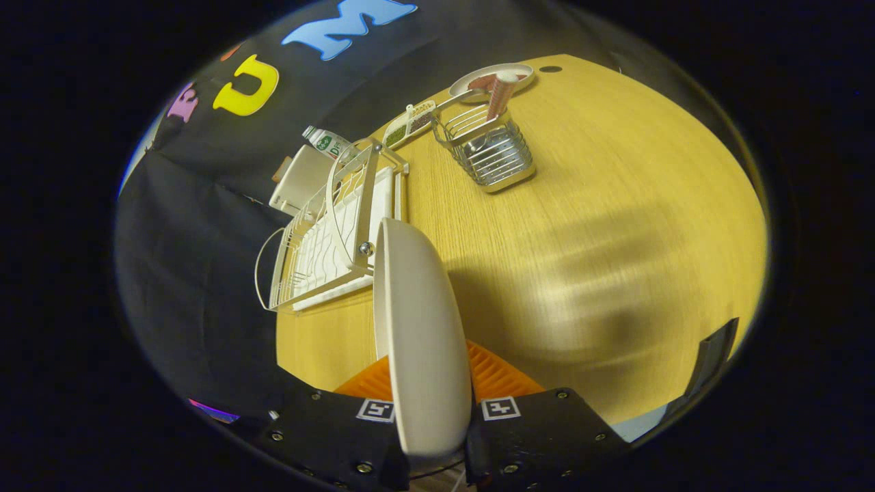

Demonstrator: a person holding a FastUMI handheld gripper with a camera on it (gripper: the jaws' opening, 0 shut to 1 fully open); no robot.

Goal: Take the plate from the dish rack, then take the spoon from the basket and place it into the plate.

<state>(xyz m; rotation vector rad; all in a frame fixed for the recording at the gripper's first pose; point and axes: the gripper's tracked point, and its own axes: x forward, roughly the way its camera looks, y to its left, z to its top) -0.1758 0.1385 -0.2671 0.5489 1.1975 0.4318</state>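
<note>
Clamped edge-on between the two fingers, the plate [418, 328] stands upright in the gripper [432, 393], both pads pressing on its faces from either side; its rim reaches up and ahead of the fingertips. It hangs above the wooden table [615, 225], clear of the dish rack [335, 229], which sits just beyond and to the left of the plate's upper edge, near the table's edge by the black cloth wall. The rack is a white wire frame on a white tray, and its slots look bare.

Farther out, well beyond the fingers, a metal slatted basket [493, 154] stands on the table. A spoon [500, 96] with a pinkish handle sticks up out of it, tilted. Just behind the basket lies a second, shallow plate [478, 82], and beside that a narrow tray [410, 124] with small compartments. Between that tray and the rack a bottle [327, 142] lies against the wall, next to a flat white board [301, 179].
</note>
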